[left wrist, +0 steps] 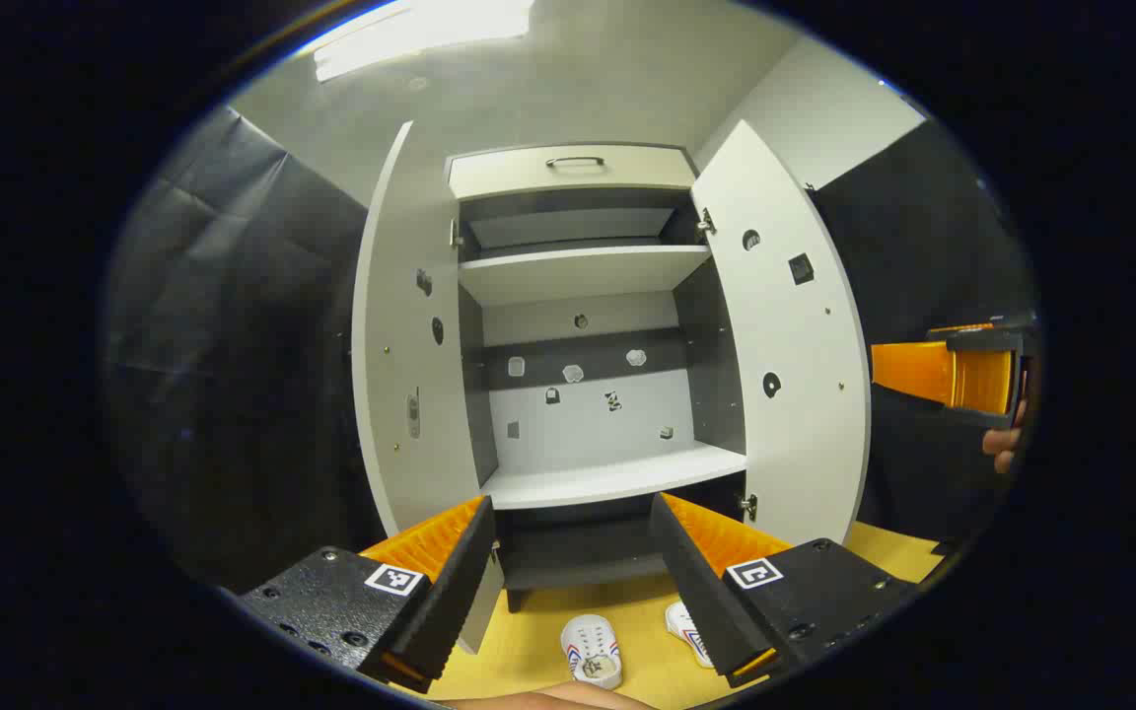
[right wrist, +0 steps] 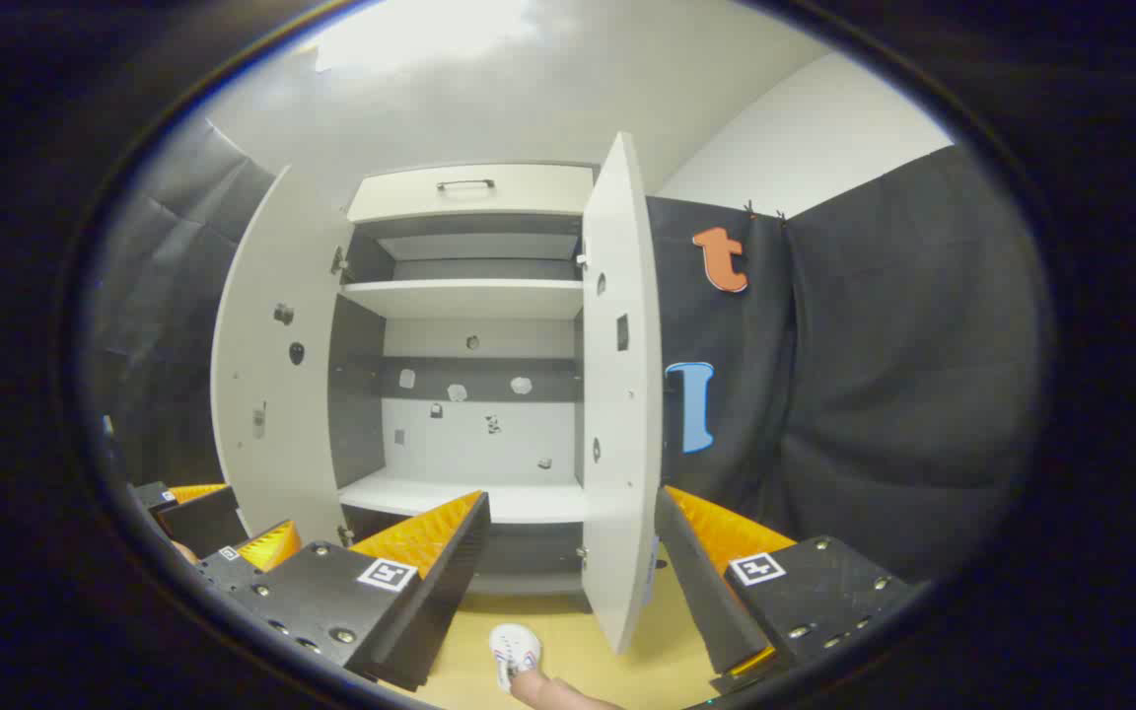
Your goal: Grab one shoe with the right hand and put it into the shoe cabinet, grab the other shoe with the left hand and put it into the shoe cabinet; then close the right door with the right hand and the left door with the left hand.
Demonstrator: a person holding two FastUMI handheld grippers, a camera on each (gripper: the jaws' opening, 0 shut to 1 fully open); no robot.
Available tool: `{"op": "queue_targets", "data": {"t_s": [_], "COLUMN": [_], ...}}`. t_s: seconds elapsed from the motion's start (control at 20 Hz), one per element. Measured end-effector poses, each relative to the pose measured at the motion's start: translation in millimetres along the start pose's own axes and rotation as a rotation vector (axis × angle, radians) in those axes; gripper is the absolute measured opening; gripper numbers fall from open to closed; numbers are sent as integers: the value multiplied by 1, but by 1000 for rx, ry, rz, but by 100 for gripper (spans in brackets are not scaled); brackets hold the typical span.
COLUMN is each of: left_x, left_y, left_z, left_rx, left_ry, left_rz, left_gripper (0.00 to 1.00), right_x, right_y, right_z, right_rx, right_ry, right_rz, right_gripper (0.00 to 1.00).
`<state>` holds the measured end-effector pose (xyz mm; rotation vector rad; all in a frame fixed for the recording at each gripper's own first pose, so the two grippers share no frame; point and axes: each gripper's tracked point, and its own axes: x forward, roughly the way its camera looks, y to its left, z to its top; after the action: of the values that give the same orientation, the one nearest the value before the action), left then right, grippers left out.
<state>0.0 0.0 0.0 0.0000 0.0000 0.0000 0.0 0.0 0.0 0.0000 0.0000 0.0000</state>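
Note:
The white shoe cabinet (left wrist: 578, 266) stands in front with its left door (left wrist: 405, 345) and right door (left wrist: 785, 345) swung wide. Two white shoes lie on the yellow floor before it: one (left wrist: 592, 651) between my left fingers, the other (left wrist: 683, 627) partly hidden behind a finger. My left gripper (left wrist: 573, 503) is open, held above the shoes and holding nothing. My right gripper (right wrist: 573, 498) is open too, facing the right door's edge (right wrist: 617, 394), with one shoe (right wrist: 514, 651) low between its fingers. The right gripper (left wrist: 953, 375) also shows beyond the right door, with a hand on it.
The cabinet has a lower shelf (left wrist: 617, 478), an upper shelf (left wrist: 583, 268) and a top drawer with a handle (left wrist: 574, 161). Black cloth walls hang on both sides. The left gripper (right wrist: 203, 532) sits low beside the left door. Part of a person (right wrist: 558, 690) shows at the bottom edge.

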Motion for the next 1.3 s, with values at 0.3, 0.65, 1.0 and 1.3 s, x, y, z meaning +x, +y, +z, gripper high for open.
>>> {"op": "queue_targets", "data": {"t_s": [0.3,0.65,1.0,1.3], "left_x": [1,6,8,5], "left_y": [49,59,61,69], "left_z": [31,34,30,30], "left_rx": [-25,-41,-64,-79], "left_ry": [-50,-43,-35,-42], "left_rz": [74,74,57,77], "left_gripper": [99,95,96,99], "right_x": [0,-1,3,7], "right_y": [12,7,9,19], "right_z": [7,9,-1,-19], "right_rx": [-53,-39,-39,-55], "right_ry": [-15,-12,13,23], "right_rz": [-28,-32,-17,11], "right_gripper": [99,99,99,99]}}
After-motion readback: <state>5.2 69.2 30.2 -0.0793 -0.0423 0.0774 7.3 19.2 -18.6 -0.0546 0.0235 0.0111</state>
